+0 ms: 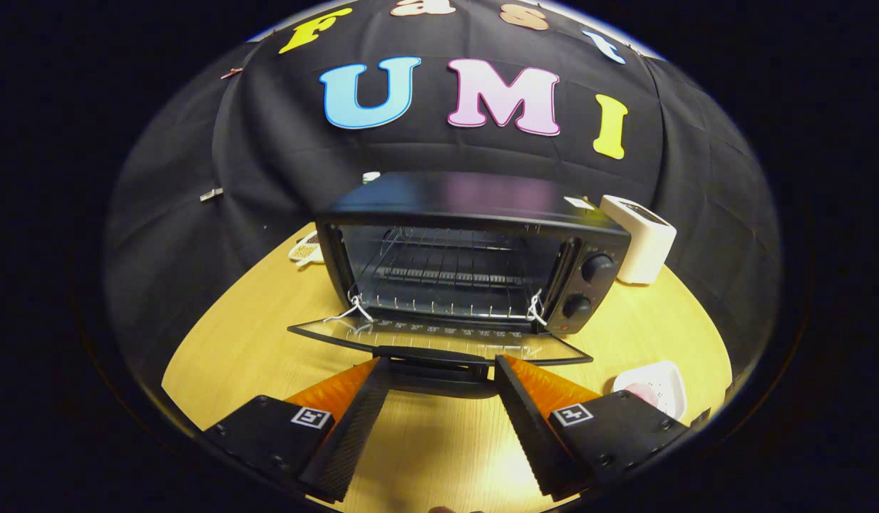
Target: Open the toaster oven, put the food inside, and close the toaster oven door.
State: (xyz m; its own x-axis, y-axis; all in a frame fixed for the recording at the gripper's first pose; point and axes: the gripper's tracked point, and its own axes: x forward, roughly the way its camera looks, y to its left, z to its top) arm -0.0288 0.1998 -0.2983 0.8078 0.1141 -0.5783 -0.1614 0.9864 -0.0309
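toaster oven stands open as gripper hangs at its door handle

toaster oven (475,249), one of them, black and boxy, sits on the round wooden table (254,342) just beyond the fingers, its front turned toward them. its glass door (439,342) lies folded down nearly flat, held at each side by a white tie or clip, and the dark handle (435,363) along the door's front edge sits in the gap at the fingertips. the gripper (435,370) is spread wide, released, with nothing pressed between its jaws; two black ribbed fingers (357,420) with orange backs flank the handle, and whether their tips touch it cannot be told.

inside the cavity one wire rack (446,274) spans the width, with dark heating elements behind it. two round knobs (597,268) are stacked on the control panel to the right of the cavity, with a small red dot below them.

one white dish (660,381) holding a pink piece of food (639,392) sits on the table just right of the right finger, near the table's edge. one white toaster-like appliance (642,239) stands beyond the oven's right rear corner, close to it. a small pale item (307,249), partly hidden, lies behind the oven's left side.

bare wood stretches left of the left finger out to the table's curved rim, and more lies between and under the fingers. the lowered door takes up the table space right in front of the cavity.
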